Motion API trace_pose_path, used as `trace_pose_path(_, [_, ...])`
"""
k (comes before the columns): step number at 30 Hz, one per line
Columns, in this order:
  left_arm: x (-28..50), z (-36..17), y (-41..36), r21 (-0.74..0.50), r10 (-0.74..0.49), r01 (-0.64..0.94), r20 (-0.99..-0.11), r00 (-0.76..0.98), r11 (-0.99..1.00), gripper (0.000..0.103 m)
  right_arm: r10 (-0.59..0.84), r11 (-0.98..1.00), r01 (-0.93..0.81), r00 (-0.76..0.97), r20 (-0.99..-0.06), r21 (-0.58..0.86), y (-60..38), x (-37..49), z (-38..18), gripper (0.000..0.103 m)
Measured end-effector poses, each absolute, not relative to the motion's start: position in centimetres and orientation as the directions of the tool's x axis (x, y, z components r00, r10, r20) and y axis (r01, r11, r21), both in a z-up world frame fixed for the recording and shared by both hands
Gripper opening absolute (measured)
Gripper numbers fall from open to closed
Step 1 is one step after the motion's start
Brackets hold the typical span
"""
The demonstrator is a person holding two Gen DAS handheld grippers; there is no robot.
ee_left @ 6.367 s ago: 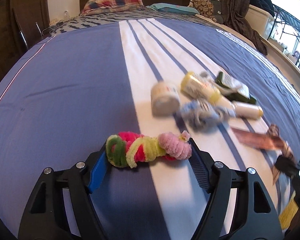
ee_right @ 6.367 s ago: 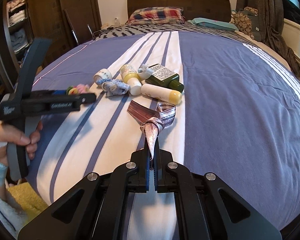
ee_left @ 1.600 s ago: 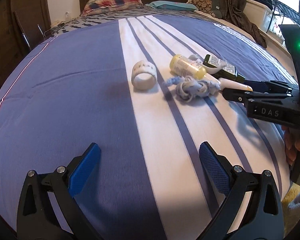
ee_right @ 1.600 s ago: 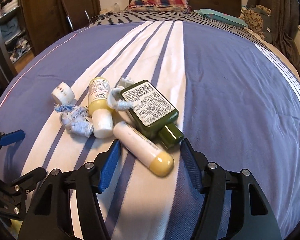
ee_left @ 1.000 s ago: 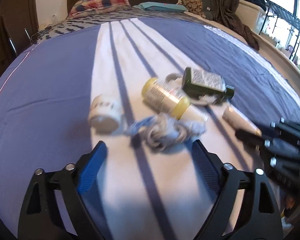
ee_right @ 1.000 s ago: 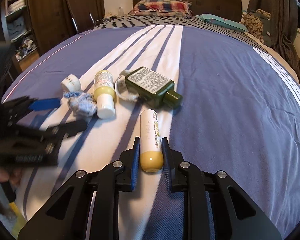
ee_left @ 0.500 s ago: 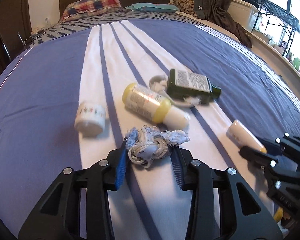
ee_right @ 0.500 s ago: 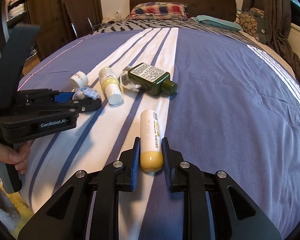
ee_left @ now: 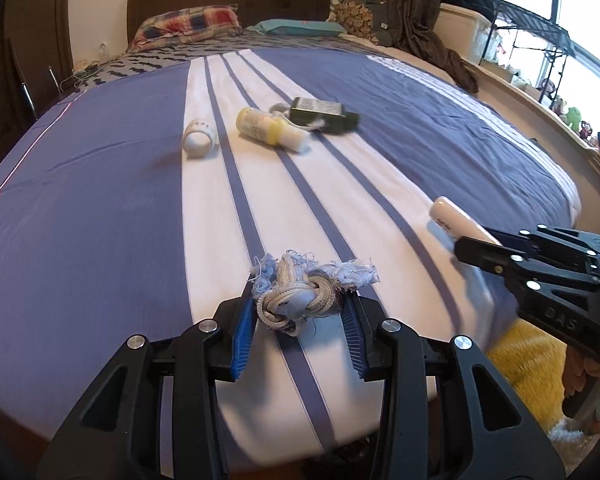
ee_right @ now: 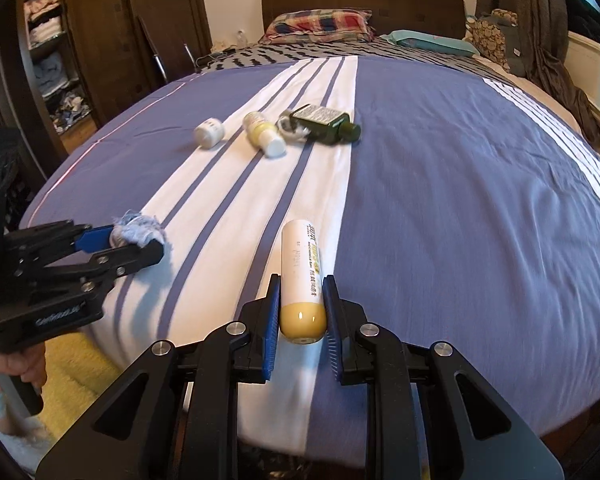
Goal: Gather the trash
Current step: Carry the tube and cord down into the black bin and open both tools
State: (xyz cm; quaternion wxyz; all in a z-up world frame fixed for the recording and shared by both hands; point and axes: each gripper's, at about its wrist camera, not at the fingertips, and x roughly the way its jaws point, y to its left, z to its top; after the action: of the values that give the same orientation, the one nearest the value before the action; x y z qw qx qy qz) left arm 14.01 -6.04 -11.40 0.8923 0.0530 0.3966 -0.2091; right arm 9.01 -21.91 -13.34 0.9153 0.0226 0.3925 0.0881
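Note:
My left gripper (ee_left: 298,314) is shut on a knotted wad of frayed blue and white rope (ee_left: 300,294), held near the foot edge of the bed; the same rope wad (ee_right: 138,232) shows in the right wrist view. A white tube with a yellow cap (ee_right: 302,280) is clamped by its cap end in my right gripper (ee_right: 300,316), and the tube (ee_left: 456,222) pokes out at the right in the left wrist view. Farther up the bed lie a small white jar (ee_left: 199,140), a yellow and white bottle (ee_left: 270,131) and a dark green bottle (ee_left: 324,114) with crumpled white paper beside it.
The bed has a blue cover with a white striped band (ee_left: 220,200); pillows (ee_left: 188,26) and a dark headboard at the far end. A yellow rug (ee_right: 74,376) lies on the floor by the foot. Wardrobe shelves (ee_right: 52,68) stand left, a window ledge (ee_left: 540,100) right.
The left gripper shut on the rope wad, and both grippers drew back toward the foot of the bed with their loads. The jar and two bottles stayed put and look farther away.

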Motion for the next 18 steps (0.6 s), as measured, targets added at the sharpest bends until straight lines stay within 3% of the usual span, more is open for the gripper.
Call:
trace_pose_path(9, [6.0, -11.7, -5.2, -0.086, -0.356, 0.431, -0.719, 0.597, 0.898, 0.037, 0.203, 0.979, -0.13, 0.664, -0.72, 0.155, -21.5, 2.4, -14.8, 0.022])
trace_pose_path(18, [1.3, -16.3, -4.4, -0.116, -0.337, 0.403, -0.773, 0.538, 0.908, 0.037, 0.211, 0.977, -0.12, 0.594, -0.776, 0.175, -20.3, -0.8, -18.8, 0.022])
